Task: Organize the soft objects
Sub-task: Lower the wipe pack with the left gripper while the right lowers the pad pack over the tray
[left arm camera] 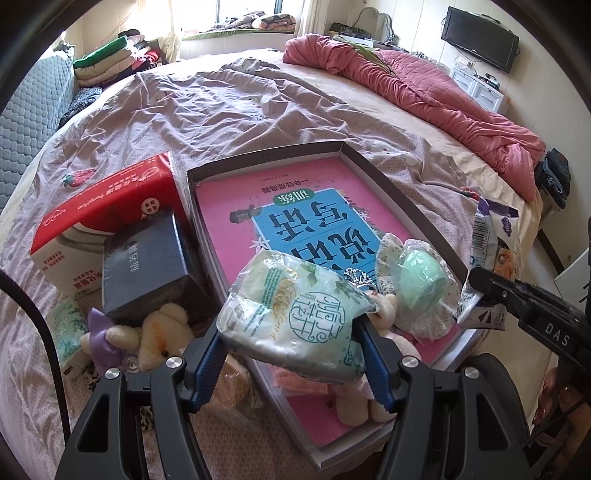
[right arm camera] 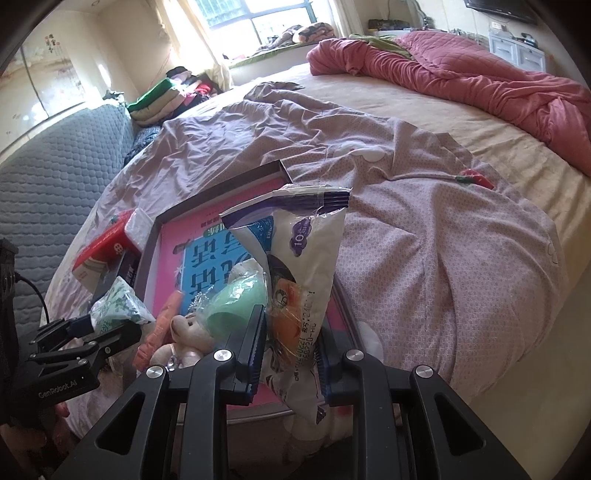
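Left wrist view: the left tool (left arm camera: 291, 354) grips a green tissue pack (left arm camera: 295, 314) over the near end of the shallow box (left arm camera: 402, 192), which holds a pink book (left arm camera: 229, 206) and bagged green cup (left arm camera: 421, 284); red carton (left arm camera: 107, 206) left. Right wrist view: the right tool (right arm camera: 291, 354) pinches a white snack bag (right arm camera: 306, 266) above the box's right edge.

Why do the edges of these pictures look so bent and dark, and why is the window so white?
Left wrist view: the wide lens bows the bed and leaves black corners; the window is washed out. Right wrist view: the same curving; daylight through the window glares, and the packet close to the lens looks oversized.
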The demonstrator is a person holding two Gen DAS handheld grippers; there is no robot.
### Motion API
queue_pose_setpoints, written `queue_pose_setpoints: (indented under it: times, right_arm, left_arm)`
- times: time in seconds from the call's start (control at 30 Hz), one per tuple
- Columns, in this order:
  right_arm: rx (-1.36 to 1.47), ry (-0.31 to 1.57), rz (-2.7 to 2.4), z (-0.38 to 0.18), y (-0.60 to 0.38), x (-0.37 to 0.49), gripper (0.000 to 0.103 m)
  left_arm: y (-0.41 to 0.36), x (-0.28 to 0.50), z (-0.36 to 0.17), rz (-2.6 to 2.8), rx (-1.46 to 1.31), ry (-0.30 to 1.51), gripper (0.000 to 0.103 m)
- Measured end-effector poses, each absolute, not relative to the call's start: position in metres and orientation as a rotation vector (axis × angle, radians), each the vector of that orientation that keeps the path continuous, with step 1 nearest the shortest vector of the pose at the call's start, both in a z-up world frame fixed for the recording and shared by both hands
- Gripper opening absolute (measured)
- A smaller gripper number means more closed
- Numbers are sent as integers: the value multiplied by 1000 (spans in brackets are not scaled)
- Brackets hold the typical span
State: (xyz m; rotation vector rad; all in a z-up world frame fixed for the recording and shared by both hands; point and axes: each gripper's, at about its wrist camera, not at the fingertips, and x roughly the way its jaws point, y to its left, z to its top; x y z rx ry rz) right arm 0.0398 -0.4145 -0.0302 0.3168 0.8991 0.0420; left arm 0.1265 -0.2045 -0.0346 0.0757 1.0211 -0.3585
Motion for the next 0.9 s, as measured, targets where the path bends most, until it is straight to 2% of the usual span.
queue_pose_setpoints:
  times: [0.9]
  right_arm:
    - [203,975,44,-52,-395,64,25]
  left_arm:
    - [-206,143,-51,-344,86,1015,66]
